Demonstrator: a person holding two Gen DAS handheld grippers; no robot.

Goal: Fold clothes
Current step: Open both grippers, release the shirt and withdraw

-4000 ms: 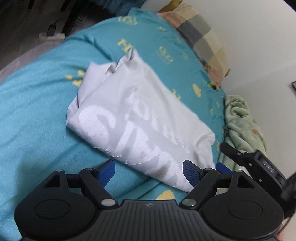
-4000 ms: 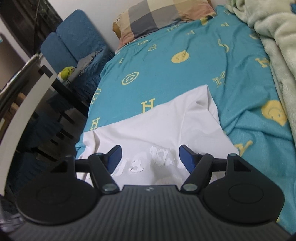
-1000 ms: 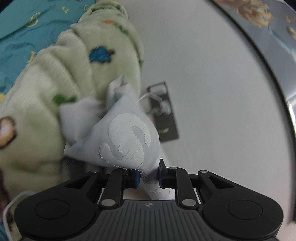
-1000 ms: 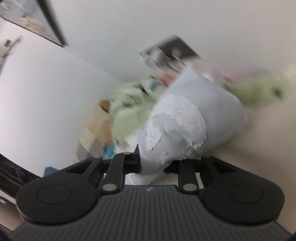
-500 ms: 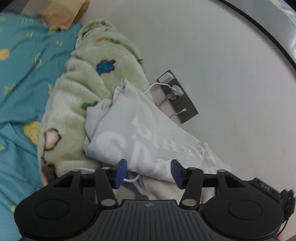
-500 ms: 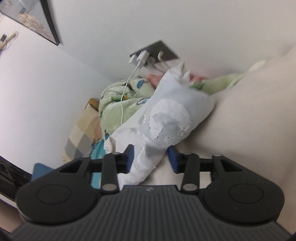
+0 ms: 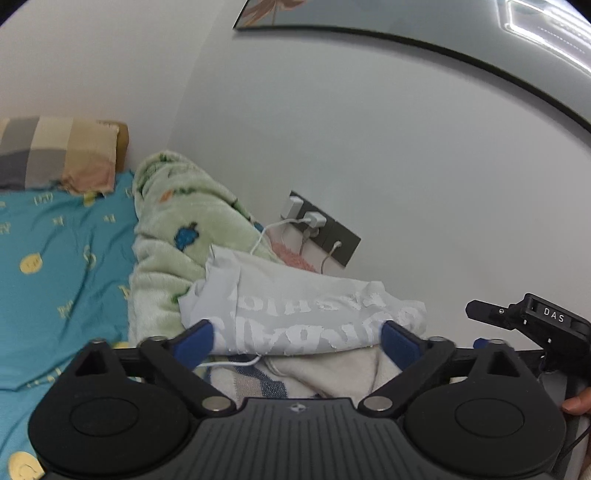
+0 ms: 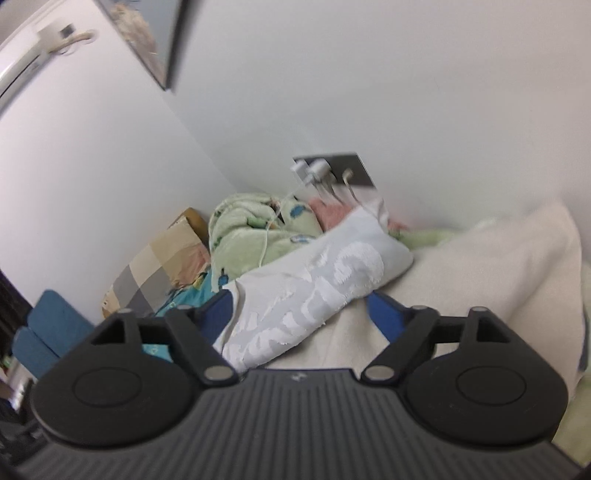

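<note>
The folded pale grey T-shirt [image 7: 303,314] with white lettering rests on a cream towel [image 7: 332,373] and a green fleece blanket [image 7: 173,221] against the wall. My left gripper [image 7: 297,341] is just short of the shirt's near edge. Its jaws are opening wide, and the blue pads [image 7: 195,339] stand clear of the cloth on both sides. In the right wrist view the same shirt [image 8: 314,291] lies slanted across the cream cloth [image 8: 480,266]. My right gripper [image 8: 301,312] is also opening, with the shirt's near end between its fingers but not pressed.
A dark wall socket panel [image 7: 321,229] with white chargers and dangling cables sits right behind the shirt. To the left lie the teal bedsheet [image 7: 55,258] and a checked pillow [image 7: 55,151]. A framed picture [image 7: 406,22] hangs above. A blue chair [image 8: 48,325] stands far left.
A second ago both grippers were shut on the folded shirt and carrying it. The shirt now lies on the pile by the wall, and both grippers have let go, opened and drawn back upward.
</note>
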